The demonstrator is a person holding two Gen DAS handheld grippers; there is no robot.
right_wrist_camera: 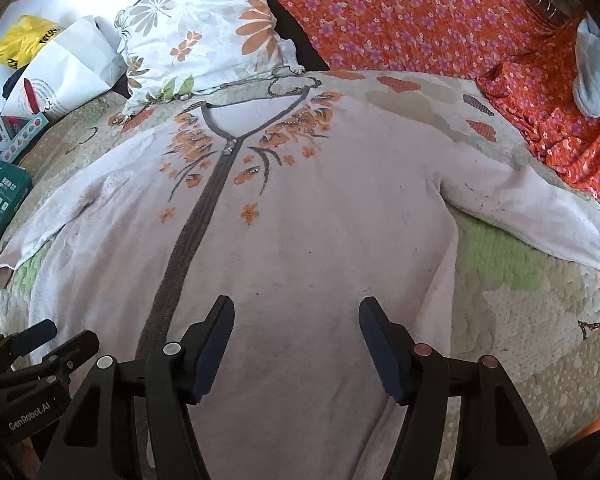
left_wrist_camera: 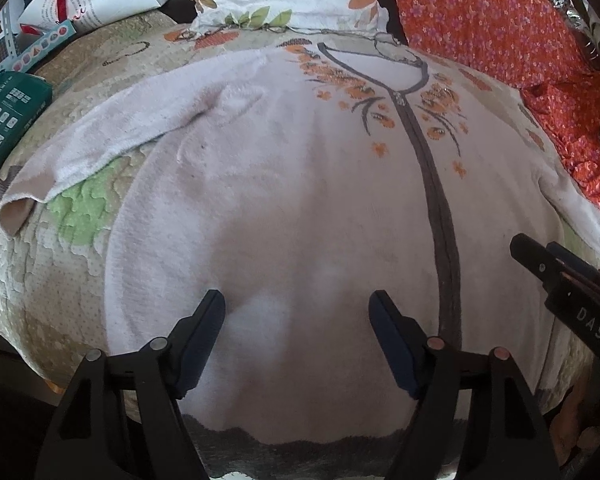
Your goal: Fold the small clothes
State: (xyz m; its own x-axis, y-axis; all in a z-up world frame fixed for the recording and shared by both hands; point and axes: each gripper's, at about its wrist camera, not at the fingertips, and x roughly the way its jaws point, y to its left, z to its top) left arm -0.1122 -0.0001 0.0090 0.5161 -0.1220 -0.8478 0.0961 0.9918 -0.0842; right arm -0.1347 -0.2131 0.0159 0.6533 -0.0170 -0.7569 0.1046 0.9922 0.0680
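Observation:
A pale pink zip-front garment (left_wrist_camera: 280, 180) (right_wrist_camera: 320, 220) lies flat and face up on the quilted bed cover (right_wrist_camera: 520, 320). A grey zip band (left_wrist_camera: 440, 208) (right_wrist_camera: 188, 232) runs down its front, with orange flowers stitched around the neck. Its sleeves (left_wrist_camera: 100, 140) (right_wrist_camera: 540, 208) spread out to either side. My left gripper (left_wrist_camera: 297, 298) is open over the lower left half of the body, nothing pinched between its fingers. My right gripper (right_wrist_camera: 297, 303) is open over the lower right half, right of the zip. Each gripper shows at the edge of the other's view.
A flowered white pillow (right_wrist_camera: 204, 40) lies beyond the collar. An orange floral cloth (right_wrist_camera: 420, 20) covers the back right, with a grey-blue fabric item (right_wrist_camera: 594, 72) on it. A white paper bag (right_wrist_camera: 68, 68) and a green box (right_wrist_camera: 0, 196) sit at the left.

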